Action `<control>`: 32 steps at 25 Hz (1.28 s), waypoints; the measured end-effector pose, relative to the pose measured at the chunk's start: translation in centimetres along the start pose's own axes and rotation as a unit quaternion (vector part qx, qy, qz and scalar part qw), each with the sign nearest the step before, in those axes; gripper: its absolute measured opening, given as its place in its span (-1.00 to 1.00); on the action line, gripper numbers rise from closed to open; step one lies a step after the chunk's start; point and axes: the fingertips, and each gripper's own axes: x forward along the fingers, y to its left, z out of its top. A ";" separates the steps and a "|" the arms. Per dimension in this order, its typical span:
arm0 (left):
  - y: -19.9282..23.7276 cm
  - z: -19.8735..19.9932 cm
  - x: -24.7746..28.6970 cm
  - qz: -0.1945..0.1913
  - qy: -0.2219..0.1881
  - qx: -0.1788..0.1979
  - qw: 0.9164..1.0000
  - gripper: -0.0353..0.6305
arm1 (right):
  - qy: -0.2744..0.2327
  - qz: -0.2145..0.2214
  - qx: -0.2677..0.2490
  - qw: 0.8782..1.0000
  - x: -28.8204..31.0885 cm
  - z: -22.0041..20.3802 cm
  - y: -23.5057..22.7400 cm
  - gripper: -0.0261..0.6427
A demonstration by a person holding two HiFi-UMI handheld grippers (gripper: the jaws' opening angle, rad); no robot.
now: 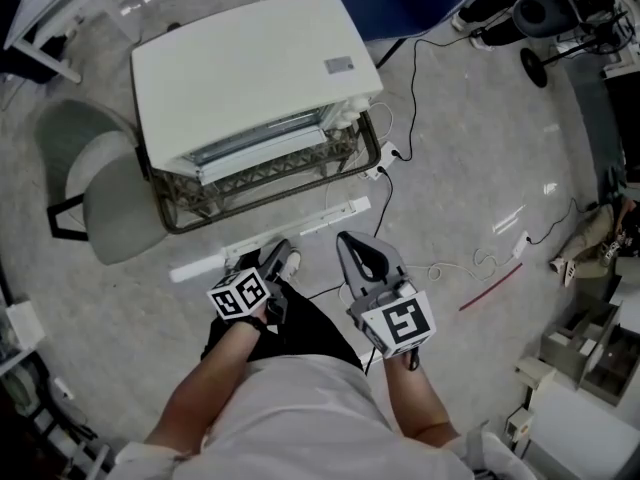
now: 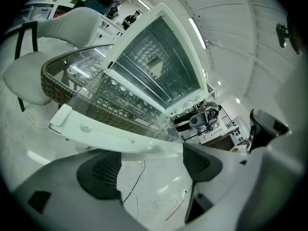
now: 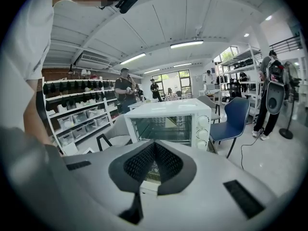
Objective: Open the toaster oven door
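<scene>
**Toaster oven** (image 1: 250,68): white, standing on a low table with a wicker rim (image 1: 172,213) straight in front of you. Three knobs (image 3: 202,129) run down the right of its front.

**Door** (image 2: 120,105): glass, already swung down and lying roughly level, reaching out past the table edge towards you. The cavity shows open in the right gripper view.

**Door handle** (image 1: 340,211): long white bar along the door's near edge.

**Left gripper** (image 1: 277,259): your jaws stand apart, and nothing is clamped. In the left gripper view the handle (image 2: 115,134) runs just past the pad tips (image 2: 108,170). You cannot tell whether it touches them.

**Right gripper** (image 1: 346,240): your pads are pressed together at the tip and hold nothing. It sits just short of the handle's right end and points at the oven front.

**Surroundings**: grey chair (image 1: 110,208) to the left of the table, blue chair (image 3: 238,117) to the oven's right, cables (image 1: 412,98) on the floor.
</scene>
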 end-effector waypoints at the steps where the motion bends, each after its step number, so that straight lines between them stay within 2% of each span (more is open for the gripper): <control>1: 0.1 -0.1 0.2 0.002 0.001 -0.003 1.000 0.28 | 0.001 -0.001 0.000 1.000 0.0 -0.1 -0.1 -0.85; 15: 3.2 -1.9 2.4 0.016 0.013 -0.051 0.998 0.29 | 0.010 -0.004 -0.007 1.000 0.0 -0.3 -0.8 -0.85; 32: 5.8 -2.7 4.3 0.041 0.019 -0.069 0.997 0.30 | 0.022 -0.018 -0.005 1.000 -1.2 -1.3 -1.6 -0.85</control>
